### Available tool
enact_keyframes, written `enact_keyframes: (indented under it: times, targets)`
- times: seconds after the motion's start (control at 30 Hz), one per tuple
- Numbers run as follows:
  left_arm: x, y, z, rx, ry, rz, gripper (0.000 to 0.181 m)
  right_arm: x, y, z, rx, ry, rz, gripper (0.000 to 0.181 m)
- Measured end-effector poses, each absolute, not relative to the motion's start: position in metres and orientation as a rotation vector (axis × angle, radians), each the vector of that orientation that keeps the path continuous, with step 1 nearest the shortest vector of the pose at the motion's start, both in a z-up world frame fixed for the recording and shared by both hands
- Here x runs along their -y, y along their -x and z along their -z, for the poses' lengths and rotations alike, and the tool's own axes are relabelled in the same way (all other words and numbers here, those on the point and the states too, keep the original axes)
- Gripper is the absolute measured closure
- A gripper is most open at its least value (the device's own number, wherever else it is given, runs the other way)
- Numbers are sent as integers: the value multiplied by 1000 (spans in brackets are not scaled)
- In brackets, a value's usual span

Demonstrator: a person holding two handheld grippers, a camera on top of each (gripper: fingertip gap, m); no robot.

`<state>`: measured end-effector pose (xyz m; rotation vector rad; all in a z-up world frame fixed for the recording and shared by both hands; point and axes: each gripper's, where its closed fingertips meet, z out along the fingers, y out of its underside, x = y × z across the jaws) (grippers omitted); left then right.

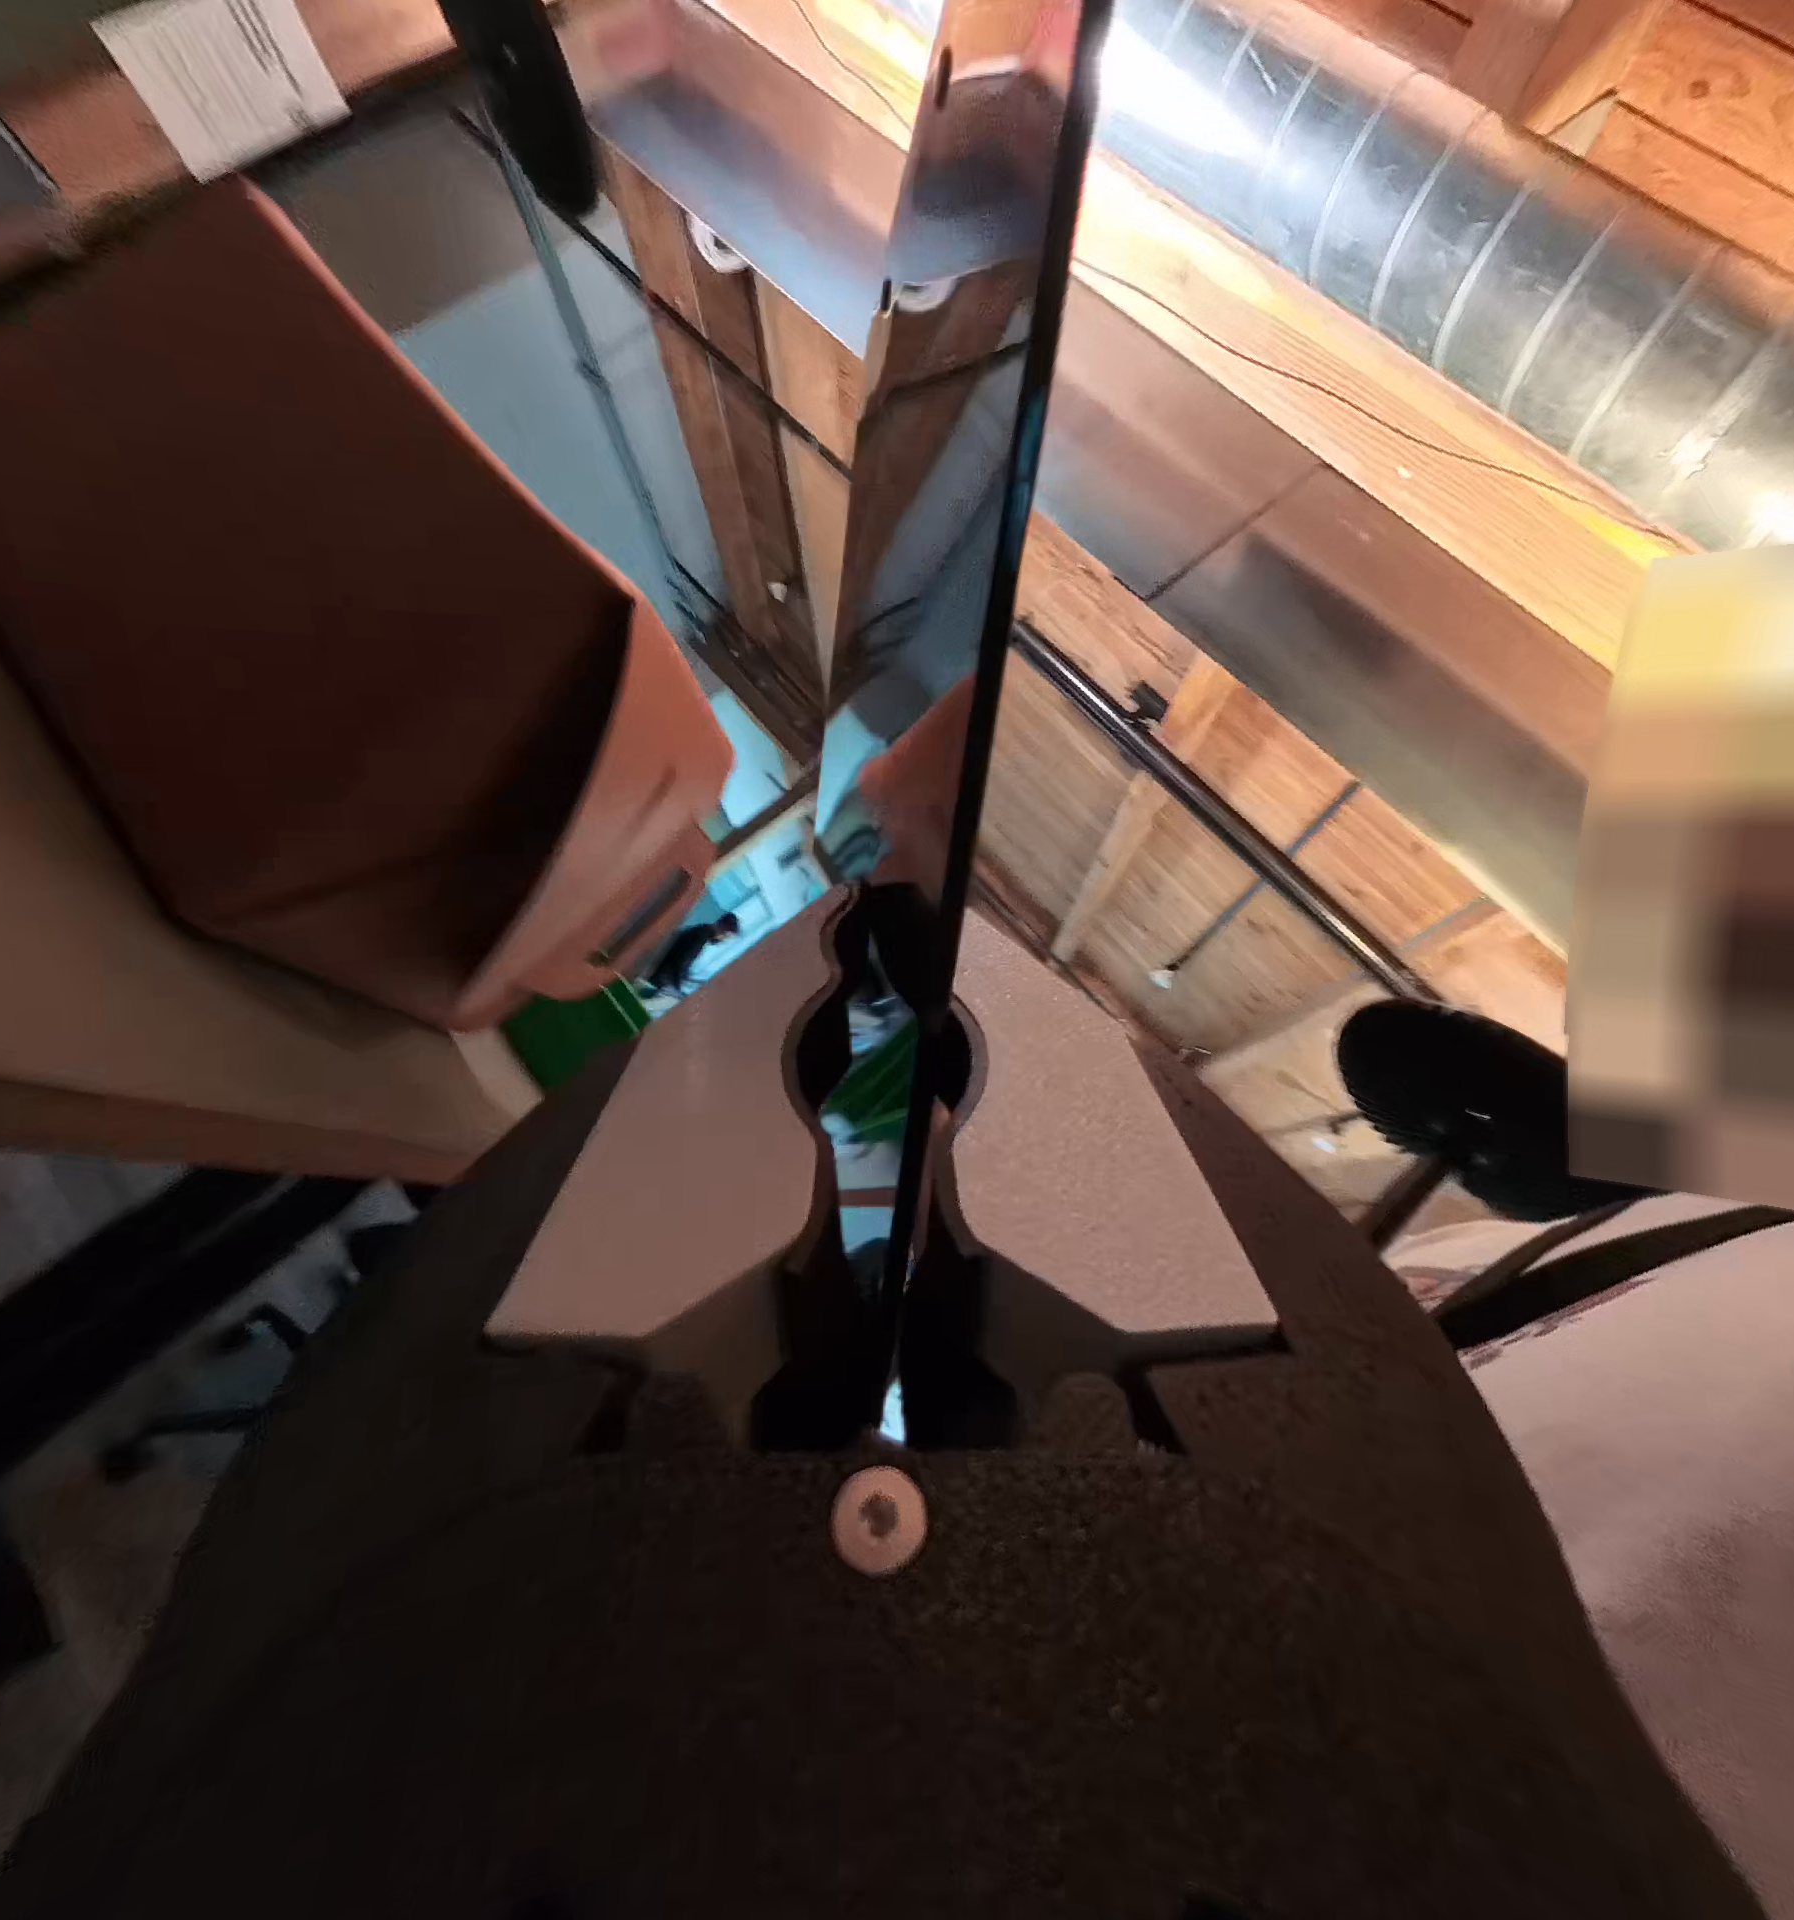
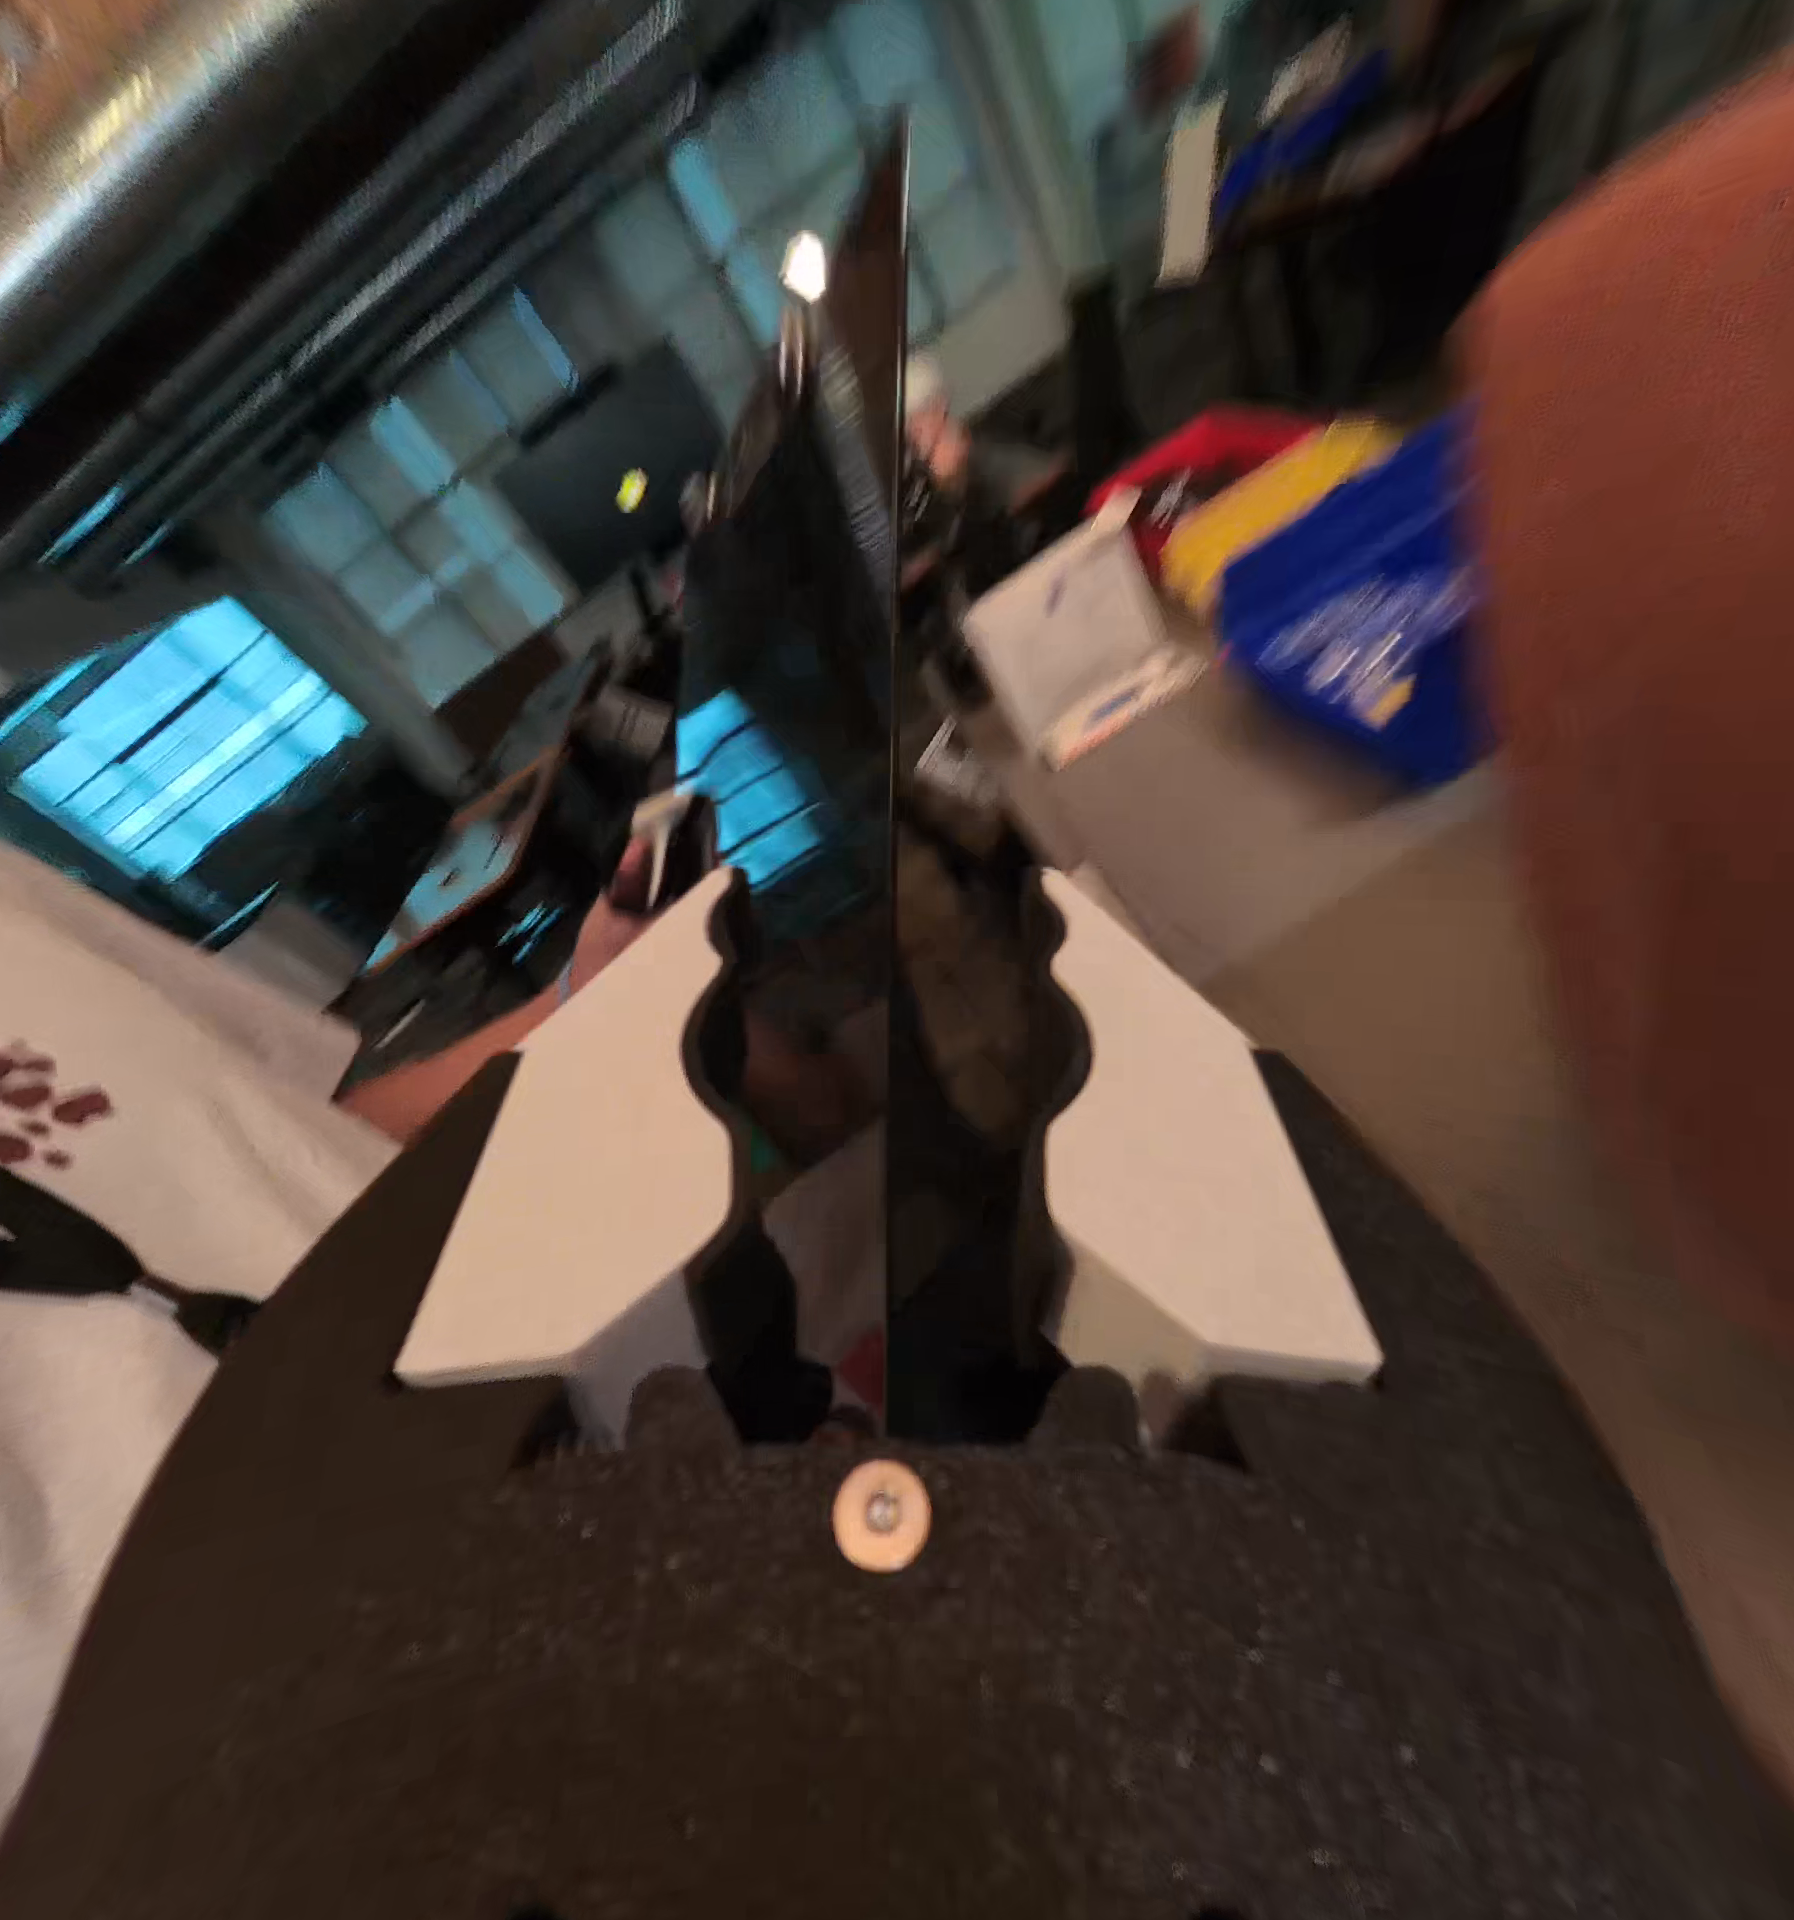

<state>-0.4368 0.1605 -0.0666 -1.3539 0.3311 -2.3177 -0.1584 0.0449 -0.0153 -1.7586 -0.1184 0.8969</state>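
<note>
A thin black glossy sheet [image 1: 976, 156] stands edge-on between my left gripper's [image 1: 893, 914] fingers, which are closed on its lower edge. The gripper points up toward the ceiling, and the sheet's face mirrors the room. In the right wrist view the same kind of dark glossy sheet [image 2: 820, 623] runs edge-on between the white fingers [image 2: 602, 1164] of my right gripper [image 2: 888, 894]. Those fingers stand apart with a gap on each side of the sheet. This view is blurred by motion.
A brown cardboard box [image 1: 280, 582] is close on the left and shows as a brown blur [image 2: 1682, 727] on the right. A person's white shirt [image 1: 1651, 1558] is beside the grippers. A metal duct [image 1: 1495, 260] and wooden beams are overhead. Blue and yellow boxes [image 2: 1360, 592] lie on a table.
</note>
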Motion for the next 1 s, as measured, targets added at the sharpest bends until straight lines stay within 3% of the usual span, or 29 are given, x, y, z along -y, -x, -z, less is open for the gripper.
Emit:
enact_keyframes:
  times: [0.07, 0.2, 0.33, 0.47, 0.5, 0.57, 0.6, 1.0]
  targets:
    - [-191, 437, 60, -356, 1361, 2236, 175, -56, 85, -32, 33, 1698, -697, 113]
    - [-233, 435, 48, -443, 1411, 2081, 175, -80, -64, -78, -181, 1784, -492, 105]
    - [-254, 419, 47, -508, 1471, 1974, 174, -161, -173, -44, -371, 2066, -761, 93]
    - [-263, 400, 59, -461, 1512, 1963, 174, -228, -170, 14, -499, 2186, -1365, 96]
    - [-264, 397, 63, -438, 1519, 1969, 173, -236, -163, 26, -480, 2230, -1421, 109]
    - [-266, 392, 69, -390, 1530, 1984, 173, -248, -150, 21, -395, 2183, -1546, 172]
    - [-267, 390, 71, -369, 1535, 1986, 174, -253, -149, 9, -378, 2124, -1594, 177]
    - [-290, 356, 50, -389, 1517, 1986, 175, -214, -161, -147, -8, 2549, -1039, 179]
